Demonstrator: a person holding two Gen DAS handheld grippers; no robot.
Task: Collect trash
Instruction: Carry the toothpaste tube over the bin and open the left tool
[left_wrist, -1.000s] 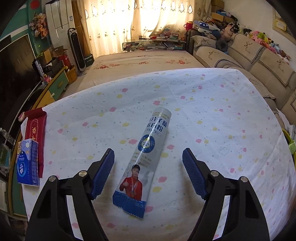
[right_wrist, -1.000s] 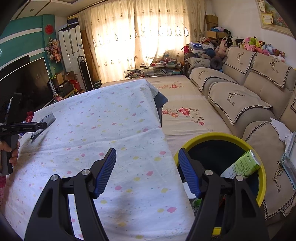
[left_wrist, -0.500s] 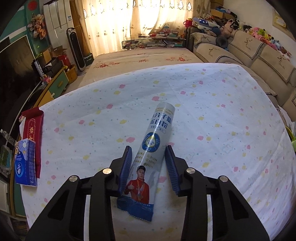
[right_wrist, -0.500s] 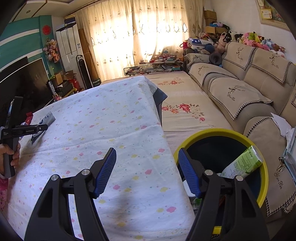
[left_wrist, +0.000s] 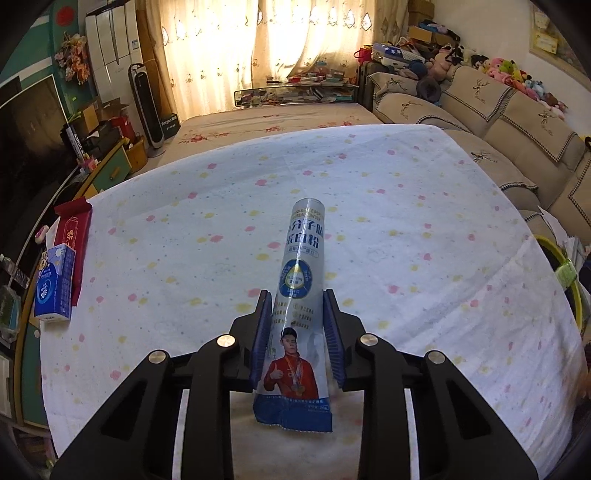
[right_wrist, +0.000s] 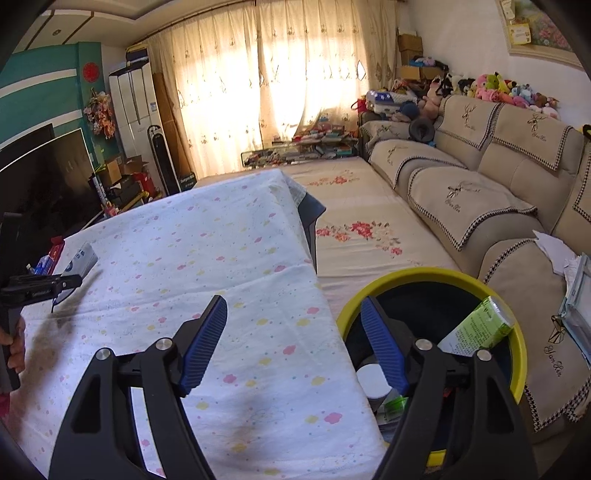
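a: left wrist view, and the silver protein powder packet (left_wrist: 301, 291) sits dead centre, lying on the dotted tablecloth (left_wrist: 406, 229). its long axis runs straight away from the camera, printed blue end nearest us, rounded end pointing toward the curtains.

b: and the left gripper (left_wrist: 297, 332) is right on it. the jaws have just been closing, and the blue pads now sit against both sides of the packet's lower half. i'd call that a grip across the short width.

a: clean alignment, packet in line with the fingers. whether it's off the cloth yet i can't tell.

b: from the right wrist view, the right gripper (right_wrist: 295, 343) stands wide apart with nothing between its pads, hanging over the table edge.

a: and just beside it, the yellow-rimmed bin (right_wrist: 519, 343), on the floor between table and sofa (right_wrist: 480, 192), already holding a green carton (right_wrist: 480, 326).

b: so the bin lies off to the packet's right, past the table's far edge. you can see the left gripper small at the far left of that view.

a: the right hand is nearer the bin, but the left has the packet. my read: the carry goes rightward across the table.

b: off to the left side, a blue tissue pack (left_wrist: 53, 288) and a red box (left_wrist: 72, 232), well apart from the action.
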